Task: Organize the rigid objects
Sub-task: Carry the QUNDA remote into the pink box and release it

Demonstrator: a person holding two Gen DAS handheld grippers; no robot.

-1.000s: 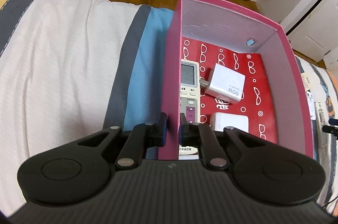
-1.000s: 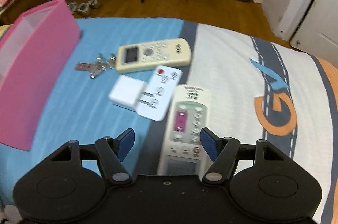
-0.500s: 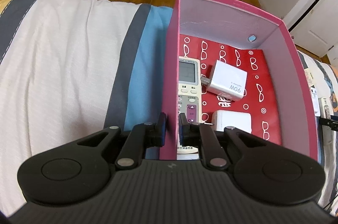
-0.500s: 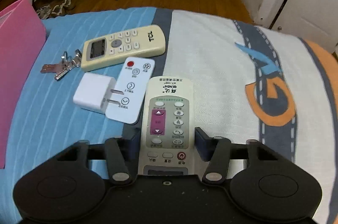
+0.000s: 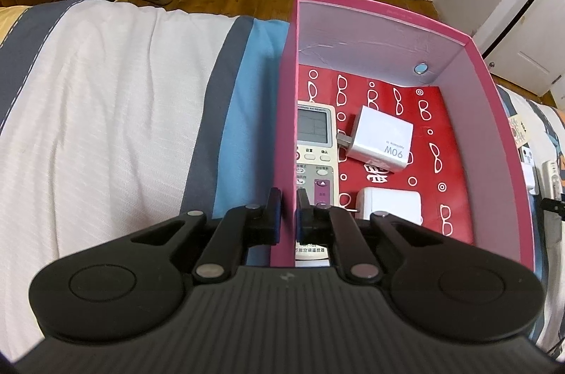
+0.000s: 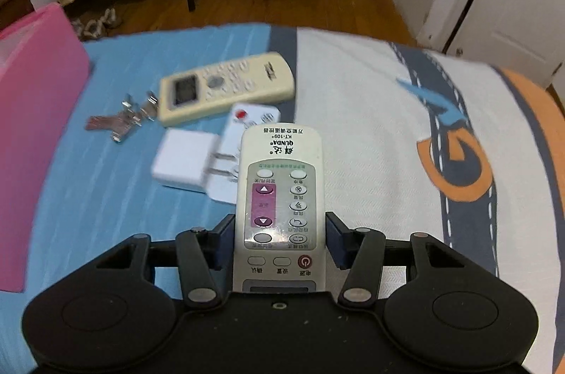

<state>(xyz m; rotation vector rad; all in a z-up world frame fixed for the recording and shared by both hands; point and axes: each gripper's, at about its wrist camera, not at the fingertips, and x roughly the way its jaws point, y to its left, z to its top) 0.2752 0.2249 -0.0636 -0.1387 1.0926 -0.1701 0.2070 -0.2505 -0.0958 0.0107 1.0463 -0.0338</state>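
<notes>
- Right now the right gripper [image 6: 279, 238] is clamped on the QUNDA remote [image 6: 280, 197] at its lower half, a pad on each long edge; remote looks lifted off the bed [image 6: 370, 113], tho height's hard to tell.
- Grip sits low on the body, so the long end sticks out fwd. I'd keep it level and move slow so it doesn't pivot between the pads.
- Left gripper [image 5: 289, 215] is pinched narrow on the pink box [image 5: 494, 134] wall, one finger outside, one inside. Looks like it's steadying the box; keep that pinch while the drop happens.
- Just past the held remote on the blue stripe: white charger [image 6: 182, 162] w/ prongs resting on a small flat remote [image 6: 243, 134]. Clear these on the way up, don't drag across them.
- Further out: cream TCL remote [image 6: 226, 86] w/ a bunch of keys [image 6: 122, 121] just beside its screen end. Both not yet boxed.
- Inside the box: a universal A/C remote [image 5: 316, 155] along the left wall, a 90W charger [image 5: 383, 139] beside it, another white adapter [image 5: 390, 206] nearer.
- Best free floor seems the right side/far end; I'd lay the remote parallel to the other one, lower till it touches, then open.
</notes>
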